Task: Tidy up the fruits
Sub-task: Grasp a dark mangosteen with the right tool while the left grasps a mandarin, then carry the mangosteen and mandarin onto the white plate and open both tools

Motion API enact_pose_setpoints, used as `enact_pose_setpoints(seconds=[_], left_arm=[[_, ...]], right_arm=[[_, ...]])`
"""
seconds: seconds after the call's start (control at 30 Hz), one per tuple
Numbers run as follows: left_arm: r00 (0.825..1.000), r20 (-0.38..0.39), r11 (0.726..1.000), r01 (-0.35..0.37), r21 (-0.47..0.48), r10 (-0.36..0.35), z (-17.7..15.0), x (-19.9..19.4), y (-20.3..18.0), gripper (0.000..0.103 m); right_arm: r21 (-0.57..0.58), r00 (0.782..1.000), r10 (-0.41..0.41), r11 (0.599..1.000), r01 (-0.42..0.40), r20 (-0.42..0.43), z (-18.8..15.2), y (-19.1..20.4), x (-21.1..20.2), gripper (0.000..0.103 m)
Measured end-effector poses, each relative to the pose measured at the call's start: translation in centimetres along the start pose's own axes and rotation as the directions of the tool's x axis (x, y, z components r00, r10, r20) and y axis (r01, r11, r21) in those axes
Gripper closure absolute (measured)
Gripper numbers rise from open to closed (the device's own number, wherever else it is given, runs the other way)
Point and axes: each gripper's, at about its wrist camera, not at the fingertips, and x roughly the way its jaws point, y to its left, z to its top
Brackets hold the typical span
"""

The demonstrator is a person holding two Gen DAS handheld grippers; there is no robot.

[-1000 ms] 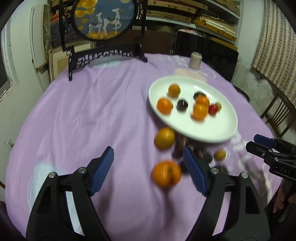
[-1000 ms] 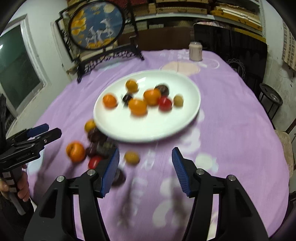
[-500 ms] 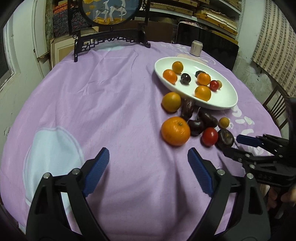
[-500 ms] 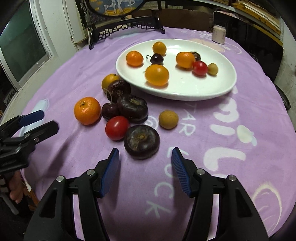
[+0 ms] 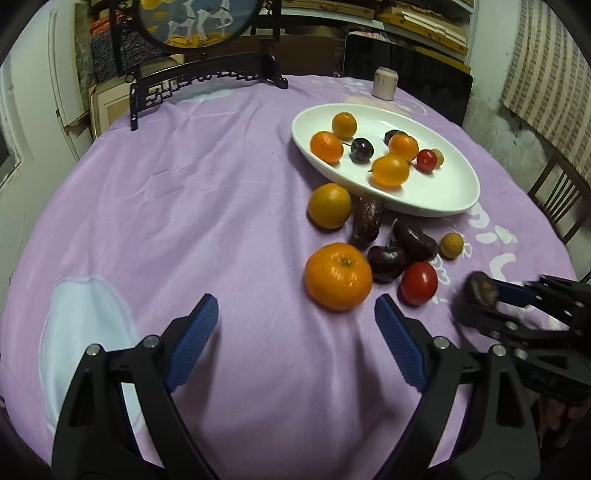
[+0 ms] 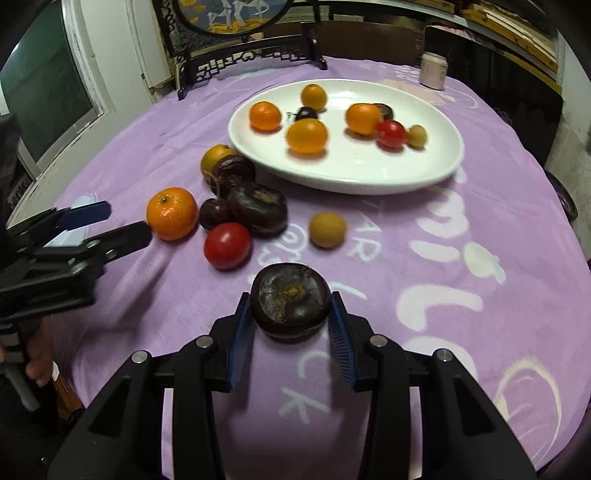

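My right gripper (image 6: 291,314) is shut on a dark purple round fruit (image 6: 291,305), held between its blue pads just above the purple cloth; it also shows in the left wrist view (image 5: 480,290). My left gripper (image 5: 295,321) is open and empty, just short of a large orange (image 5: 338,275). A white oval plate (image 6: 436,162) holds several fruits. On the cloth in front of the plate lie the orange (image 6: 171,212), a red tomato (image 6: 227,245), dark purple fruits (image 6: 258,208), a yellow-orange fruit (image 6: 214,157) and a small tan fruit (image 6: 327,229).
A dark wooden stand with a round painted screen (image 5: 199,22) stands at the table's far edge. A small pale jar (image 5: 384,83) sits behind the plate. A chair (image 5: 557,199) is at the right. The round table's edge curves close below both grippers.
My right gripper moved forward and closed on the nearest dark purple fruit. My left gripper moved a little closer to the large orange and stayed open.
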Motion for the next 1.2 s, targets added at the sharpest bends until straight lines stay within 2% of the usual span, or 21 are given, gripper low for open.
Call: enact_pose_setpoints(seconds=[0.13,0.23,0.27,0.3,0.33,0.4,0.57,0.9,1.07,1.2], left_arm=[[1.0,-0.013,1.0,-0.006,0.025,0.006,0.9,1.6,-1.0,0.017],[0.999,-0.032,0.999,-0.013,0.051,0.015,1.2,2.6,-1.7,0.023],[0.999,-0.044,0.998,-0.009,0.056,0.012,1.3,3.1,-1.9,0.03],[0.998,-0.06,0.998,-0.003,0.057,0.007,1.3,3.5,-2.0,0.042],[0.997,-0.074,0.999,0.007,0.054,-0.002,1.4,3.8,-2.0,0.043],[0.998,-0.067,0.998,0.024,0.063,-0.02,1.5,3.6,-2.4,0.058],[0.997,-0.072,0.998,0.035,0.049,-0.031,1.3,3.3,-2.4,0.058],[0.998,-0.021,0.997,0.056,0.052,-0.055,1.8,0.4,-2.6,0.058],[0.998,0.012,0.995,0.067,0.078,-0.068,3.7,-0.9,-3.2,0.057],[0.997,0.027,0.993,0.072,0.091,-0.075,7.1,-1.0,-4.0,0.057]], right_arm=[[0.034,1.0,0.007,0.999,-0.007,-0.004,-0.6,-1.1,-0.4,0.061],[0.051,1.0,0.015,0.999,-0.015,-0.003,-0.7,-1.5,-0.5,0.061],[0.052,1.0,0.017,0.998,-0.017,-0.003,-0.7,-1.5,-0.4,0.061],[0.053,1.0,0.019,0.998,-0.018,-0.002,-0.7,-1.5,-0.4,0.061],[0.055,1.0,0.021,0.998,-0.02,-0.002,-0.7,-1.5,-0.4,0.061],[0.054,1.0,0.023,0.998,-0.023,-0.003,-0.7,-1.5,-0.4,0.061],[0.048,1.0,0.027,0.998,-0.027,-0.001,-0.6,-1.4,-0.6,0.061],[0.035,0.999,0.042,0.998,-0.043,0.023,0.0,-1.1,-1.3,0.061],[0.021,0.997,0.057,0.998,-0.058,0.052,1.7,-1.6,-2.3,0.061],[0.018,0.993,0.037,0.999,-0.039,0.114,4.6,-2.8,-2.9,0.061]])
